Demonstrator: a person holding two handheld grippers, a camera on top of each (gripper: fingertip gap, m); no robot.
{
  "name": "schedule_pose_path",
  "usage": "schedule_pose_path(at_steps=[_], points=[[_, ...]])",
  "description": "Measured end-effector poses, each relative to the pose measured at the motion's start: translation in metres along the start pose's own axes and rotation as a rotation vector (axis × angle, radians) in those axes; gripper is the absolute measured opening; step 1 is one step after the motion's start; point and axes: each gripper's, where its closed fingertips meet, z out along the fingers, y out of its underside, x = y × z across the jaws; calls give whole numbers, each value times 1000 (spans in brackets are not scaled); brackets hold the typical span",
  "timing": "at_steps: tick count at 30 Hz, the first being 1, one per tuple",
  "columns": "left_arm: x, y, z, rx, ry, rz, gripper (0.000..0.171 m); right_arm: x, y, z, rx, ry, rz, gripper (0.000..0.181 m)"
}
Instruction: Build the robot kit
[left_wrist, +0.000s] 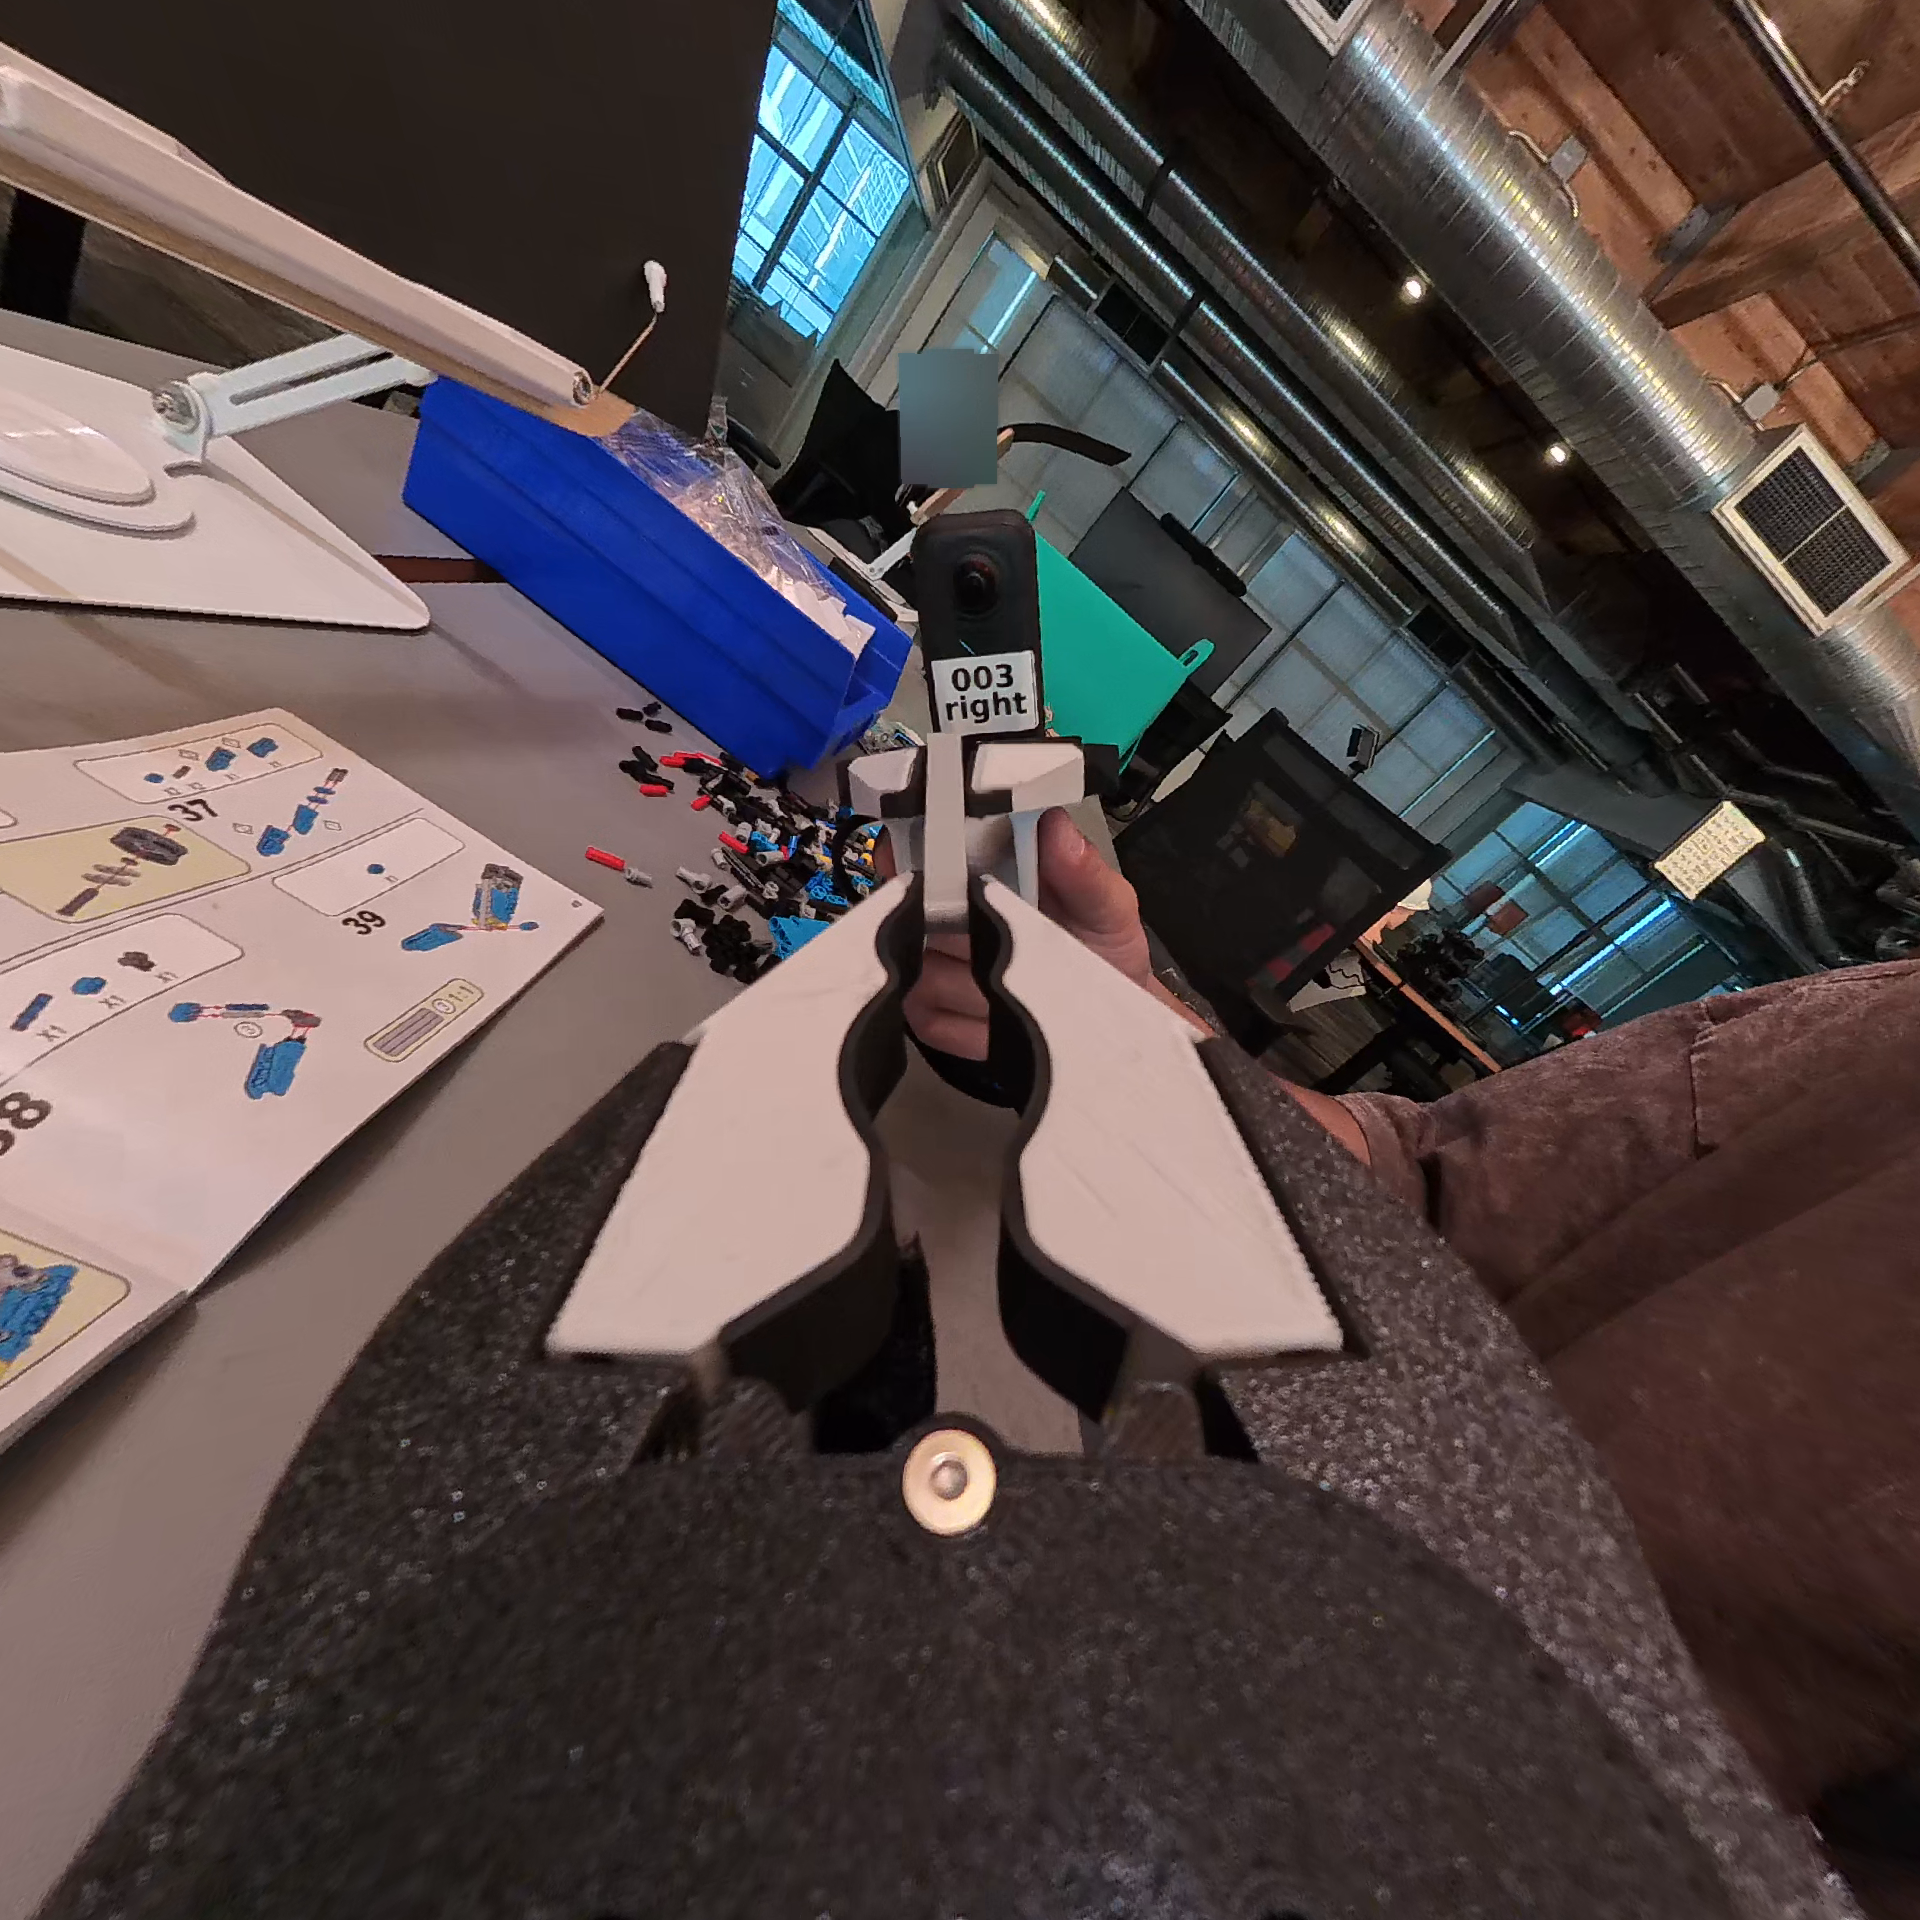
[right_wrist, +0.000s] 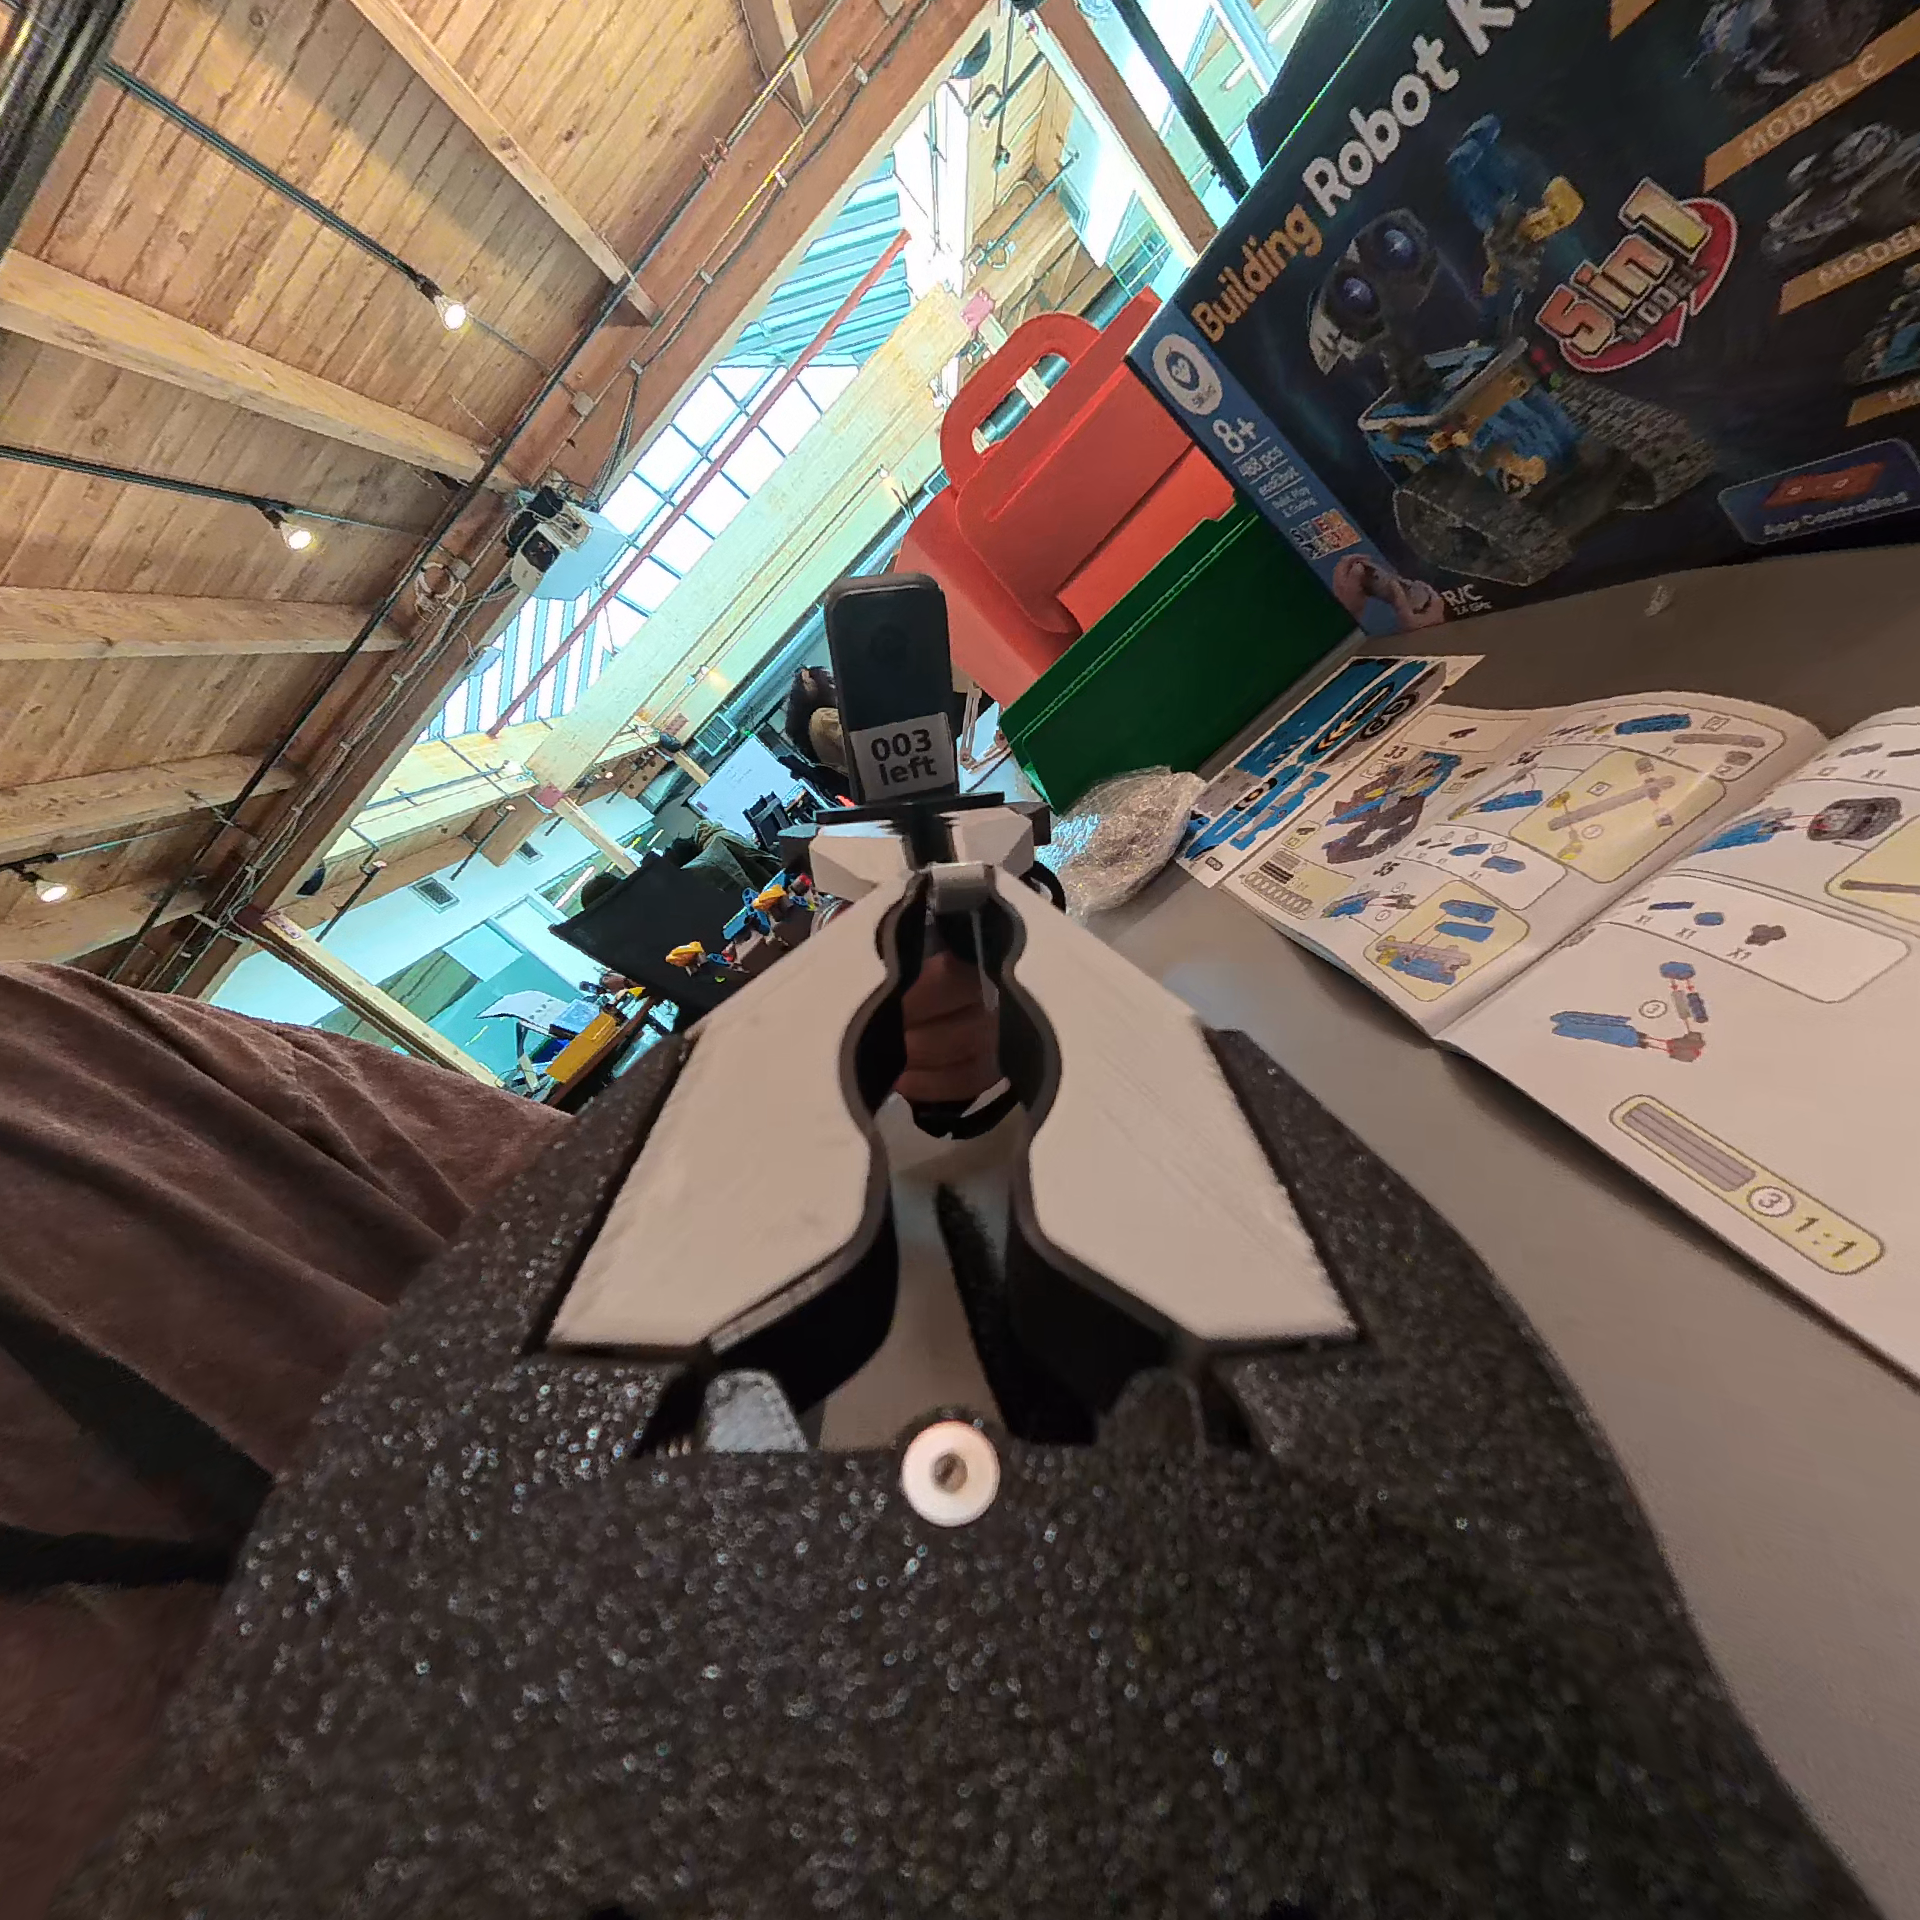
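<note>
My two grippers face each other tip to tip above the grey table (left_wrist: 499, 665). My left gripper (left_wrist: 948, 902) has its jaws nearly together on a narrow light grey piece (left_wrist: 945, 914). In the right wrist view my right gripper (right_wrist: 956, 883) is closed the same way on that grey piece (right_wrist: 961, 883). I cannot tell whether the piece is a loose part or the other gripper's fingertips. A hand (left_wrist: 1081, 904) holds the right gripper, and its camera (left_wrist: 977, 582) points at me. The left gripper's camera (right_wrist: 894, 665) shows in the right wrist view.
A pile of small black, blue and red building parts (left_wrist: 769, 862) lies beside a blue bin (left_wrist: 644, 582). An open instruction booklet (left_wrist: 260, 935) (right_wrist: 1662, 935) lies on the table. A white lamp base (left_wrist: 208, 540), a kit box (right_wrist: 1558, 312), a green bin (right_wrist: 1164, 665) and a red carrier (right_wrist: 1070, 468) stand behind. A brown sleeve (left_wrist: 1662, 1195) is close. Less than 4 cm separates the two grippers' tips.
</note>
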Motion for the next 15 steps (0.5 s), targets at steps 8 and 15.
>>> schedule_pose_path(at_steps=[8,15], points=[[-1,-2,-2,4,2,-7,7,1,-4,-6,5,9,-4,9],[-4,-3,-5,6,-11,-5,7,5,-12,-16,38,9,29,8]])
